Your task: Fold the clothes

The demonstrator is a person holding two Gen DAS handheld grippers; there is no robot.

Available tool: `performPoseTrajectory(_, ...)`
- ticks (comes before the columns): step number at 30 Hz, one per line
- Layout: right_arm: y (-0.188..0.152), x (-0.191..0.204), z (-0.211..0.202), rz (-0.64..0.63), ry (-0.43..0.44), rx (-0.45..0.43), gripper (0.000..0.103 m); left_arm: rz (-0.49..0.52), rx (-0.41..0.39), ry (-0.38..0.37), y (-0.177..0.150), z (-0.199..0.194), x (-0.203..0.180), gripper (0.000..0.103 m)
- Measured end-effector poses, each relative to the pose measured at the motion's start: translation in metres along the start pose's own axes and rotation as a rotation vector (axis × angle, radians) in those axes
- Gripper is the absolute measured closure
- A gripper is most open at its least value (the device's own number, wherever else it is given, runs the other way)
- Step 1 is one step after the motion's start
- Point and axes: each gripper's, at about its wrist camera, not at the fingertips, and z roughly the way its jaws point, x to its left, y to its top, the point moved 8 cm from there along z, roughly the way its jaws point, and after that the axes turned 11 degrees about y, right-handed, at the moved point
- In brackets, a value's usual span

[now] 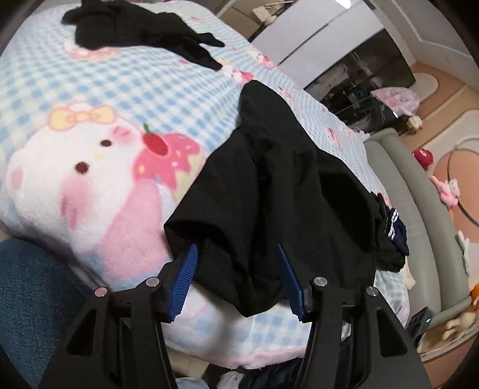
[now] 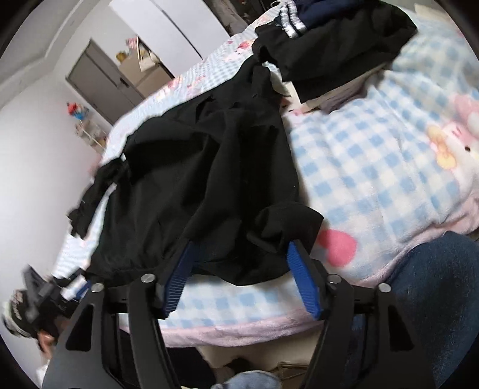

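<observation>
While a black garment (image 1: pixel 269 185) lies rumpled on the bed (image 1: pixel 125 89), spread over the blue-checked cartoon blanket (image 2: pixel 374 167) near its front edge, the grasping step of the fold is judged to be in hand. The left gripper (image 1: pixel 238 254) is held wide open, its blue fingers (image 1: pixel 187 272) set either side of the garment's near hem, with cloth draped between them but nothing pinched. The right gripper (image 2: pixel 239 254) is likewise spread wide, its fingers (image 2: pixel 302 278) straddling the near edge of the same garment, and no hold is seen there either; whether the fingertips are pushed under the cloth or merely hidden behind it cannot be told, since the tips are covered by dark folds. A second pile of dark clothing (image 1: pixel 134 27) is seen at the far side of the bed, well apart, and a navy item with white stripes (image 2: pixel 295 18) lies beside the garment's far end. Little of the fold appears done, as the fabric is bunched and uneven. For the next move, both pairs of fingers would need to be closed on the hem at separate corners, and the cloth lifted and drawn taut so that it can be flattened before any fold is laid.
</observation>
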Motion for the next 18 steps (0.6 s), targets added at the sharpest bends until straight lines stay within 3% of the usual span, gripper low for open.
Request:
performPoseTrajectory(2,-0.007,-0.006,0.006,0.001,-0.055,0.036,0.038,-0.039,0.012,0.002,-0.001,0.001,0.007,0.047)
performPoseTrajectory(5,-0.011,-0.023,0.001,0.039,-0.149,0.053,0.041,-0.043,0.023,-0.070,-0.004,-0.005,0.004,0.047)
performPoseTrajectory(8,-0.012,-0.016,-0.001,0.033,-0.080,0.076,0.041,-0.066,0.130,-0.243,-0.023,0.004,-0.013,0.045)
performPoseTrajectory(12,-0.030,0.001,0.022,0.048,0.063,0.190,0.041,-0.066,0.200,-0.263,-0.037,0.023,-0.026,0.045)
performPoseTrajectory(18,-0.018,-0.018,0.038,0.135,0.038,0.115,0.041,-0.066,0.306,-0.293,-0.058,0.051,-0.044,0.043)
